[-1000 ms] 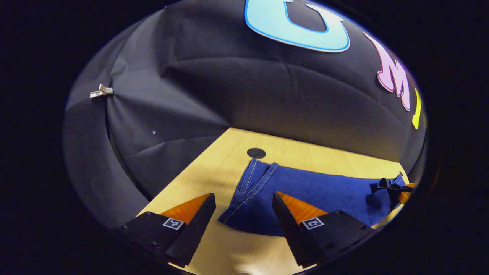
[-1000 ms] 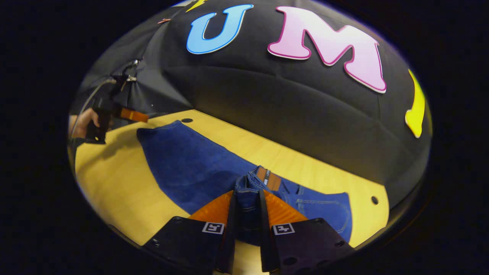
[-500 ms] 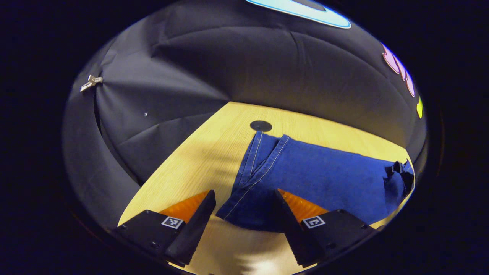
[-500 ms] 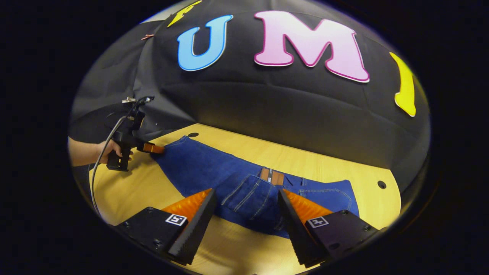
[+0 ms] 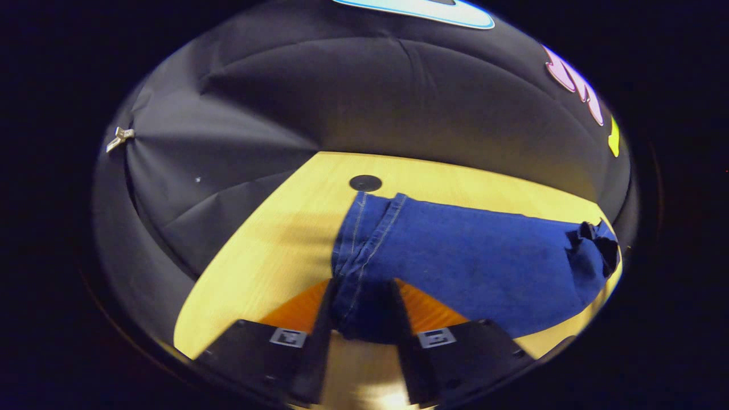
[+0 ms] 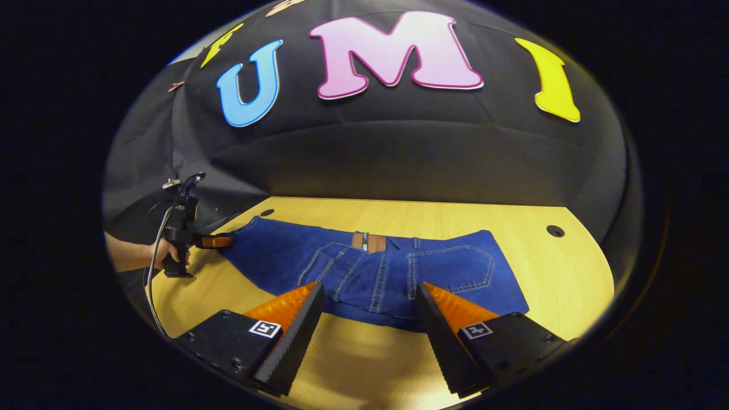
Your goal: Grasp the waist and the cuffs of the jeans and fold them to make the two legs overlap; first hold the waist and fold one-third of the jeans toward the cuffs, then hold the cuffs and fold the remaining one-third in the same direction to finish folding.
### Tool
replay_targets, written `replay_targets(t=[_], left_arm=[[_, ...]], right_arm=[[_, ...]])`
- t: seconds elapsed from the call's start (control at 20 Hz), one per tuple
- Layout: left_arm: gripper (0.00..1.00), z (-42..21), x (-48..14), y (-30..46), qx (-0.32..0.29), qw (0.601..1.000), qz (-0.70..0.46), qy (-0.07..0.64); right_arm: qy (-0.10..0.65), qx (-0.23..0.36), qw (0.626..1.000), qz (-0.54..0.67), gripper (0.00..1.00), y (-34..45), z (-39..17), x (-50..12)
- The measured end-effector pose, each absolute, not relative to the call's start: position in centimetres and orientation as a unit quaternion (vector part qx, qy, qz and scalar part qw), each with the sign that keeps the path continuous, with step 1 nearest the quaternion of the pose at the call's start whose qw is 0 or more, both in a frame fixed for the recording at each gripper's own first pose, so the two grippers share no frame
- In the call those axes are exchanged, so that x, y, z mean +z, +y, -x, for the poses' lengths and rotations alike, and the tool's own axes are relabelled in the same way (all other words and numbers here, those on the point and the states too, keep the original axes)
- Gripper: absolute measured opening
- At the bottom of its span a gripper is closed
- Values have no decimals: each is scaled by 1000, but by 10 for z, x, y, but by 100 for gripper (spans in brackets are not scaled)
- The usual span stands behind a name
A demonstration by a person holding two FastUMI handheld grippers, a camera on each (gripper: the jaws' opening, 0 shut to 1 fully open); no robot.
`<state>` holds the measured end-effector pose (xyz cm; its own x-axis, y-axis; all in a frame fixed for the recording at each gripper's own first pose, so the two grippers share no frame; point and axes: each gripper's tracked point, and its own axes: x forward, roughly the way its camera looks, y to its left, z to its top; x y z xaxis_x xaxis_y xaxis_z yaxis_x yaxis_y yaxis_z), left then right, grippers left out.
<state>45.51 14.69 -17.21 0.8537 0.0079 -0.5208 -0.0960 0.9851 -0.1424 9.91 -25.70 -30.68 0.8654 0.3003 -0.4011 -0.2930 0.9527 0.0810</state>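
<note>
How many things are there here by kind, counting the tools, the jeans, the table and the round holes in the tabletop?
Tools: 2, left tool, right tool
Jeans: 1
Table: 1
Round holes: 2, one, another
Total: 6

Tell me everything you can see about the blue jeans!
The jeans are dark blue denim with pale stitching, lying flat on the yellow wooden table. The legs already overlap. At the waist you can see back pockets and a brown patch. The left gripper pinches the cuffs between its jaws. The right gripper is open near the waist, not holding it.
</note>
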Motion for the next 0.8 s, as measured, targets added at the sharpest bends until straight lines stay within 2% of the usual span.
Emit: replay_targets(t=[0.1, 0.15, 0.2, 0.3, 0.5, 0.8], left_arm=[[23, -453, -170, 143, 31, 959, 65, 273], [20, -454, -169, 142, 35, 960, 58, 273], [13, -451, -165, 141, 37, 960, 56, 273], [8, -449, -162, 136, 36, 957, 84, 277], [6, -442, -143, 131, 45, 955, 114, 271], [6, -419, -12, 79, 32, 972, 104, 209]], right_arm=[[212, 151, 965, -3, 99, -264, -98, -309], [212, 152, 965, -1, 99, -266, -100, -309], [210, 151, 966, 0, 99, -268, -101, -307], [207, 145, 968, 3, 99, -274, -104, -303], [202, 122, 972, 10, 99, -301, -109, -291], [203, 74, 976, 18, 99, -361, -105, -270]])
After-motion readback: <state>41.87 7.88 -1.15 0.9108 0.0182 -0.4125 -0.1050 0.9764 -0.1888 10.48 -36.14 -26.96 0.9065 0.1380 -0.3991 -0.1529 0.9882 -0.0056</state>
